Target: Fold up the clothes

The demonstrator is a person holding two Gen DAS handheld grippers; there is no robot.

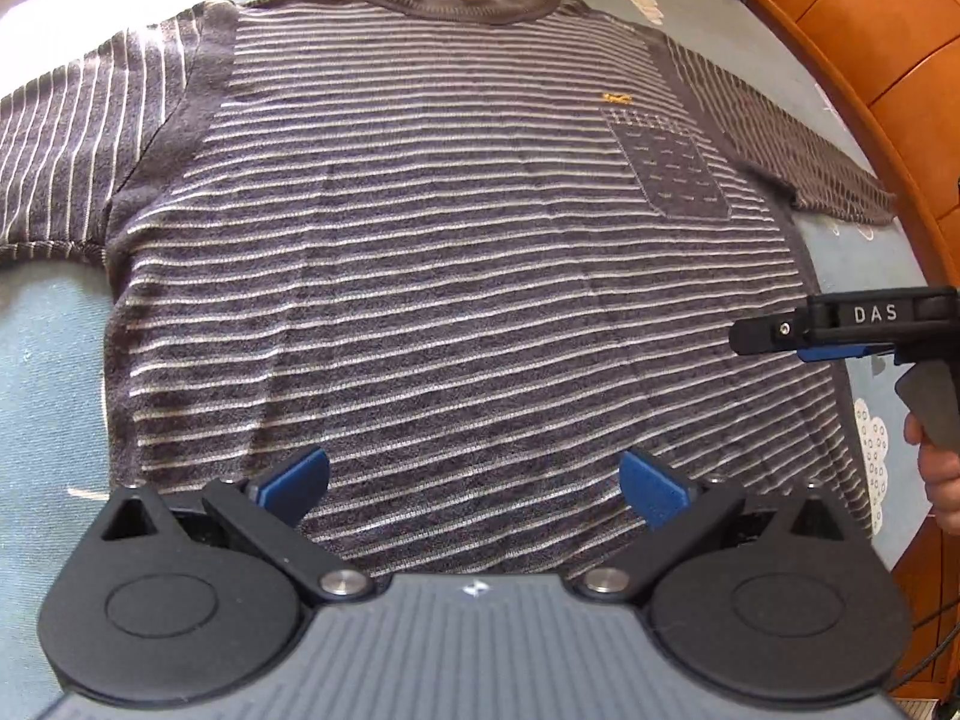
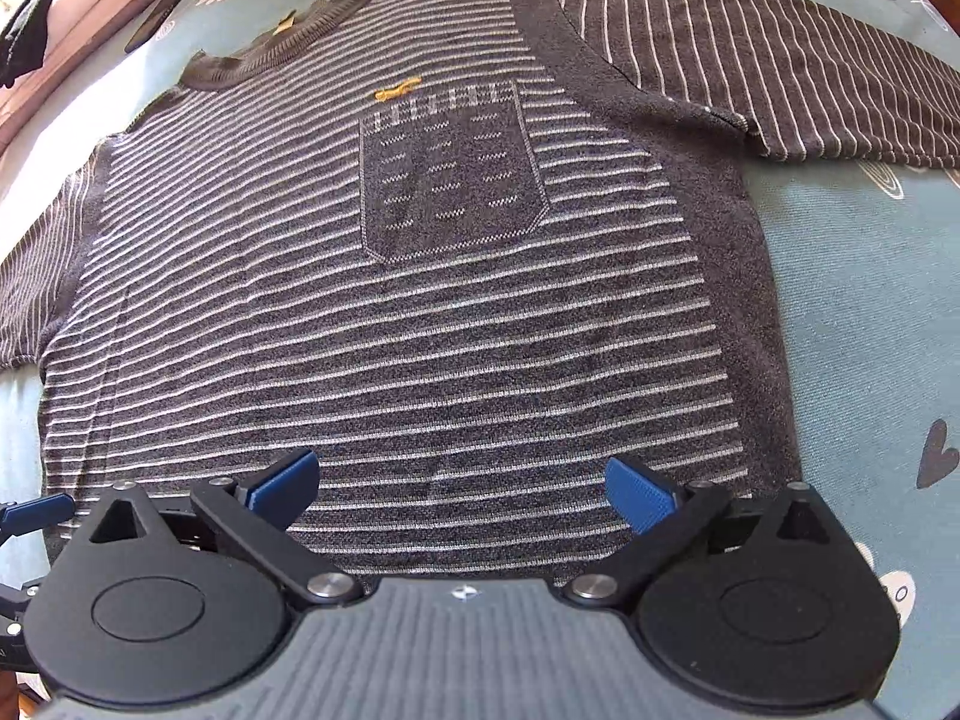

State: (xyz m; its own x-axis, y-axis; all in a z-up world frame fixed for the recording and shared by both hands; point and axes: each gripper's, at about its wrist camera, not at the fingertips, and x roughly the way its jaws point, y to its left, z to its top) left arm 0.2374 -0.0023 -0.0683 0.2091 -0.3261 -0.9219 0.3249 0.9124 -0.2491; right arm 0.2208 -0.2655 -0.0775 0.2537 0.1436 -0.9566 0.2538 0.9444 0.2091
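Grey white-striped knitted sweater (image 1: 456,252) lies flat, face up on the pale blue printed bedsheet (image 1: 48,360), left gripper (image 1: 474,480) and right gripper (image 2: 462,483) both spread wide and empty above its hem, so next I'd expect each to pinch that bottom edge.

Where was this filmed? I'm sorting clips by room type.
Probably a bedroom at home: the striped sweater lies flat on a pale blue printed bedsheet with flower and heart motifs, and curved orange wooden furniture, likely a bed frame, borders it.
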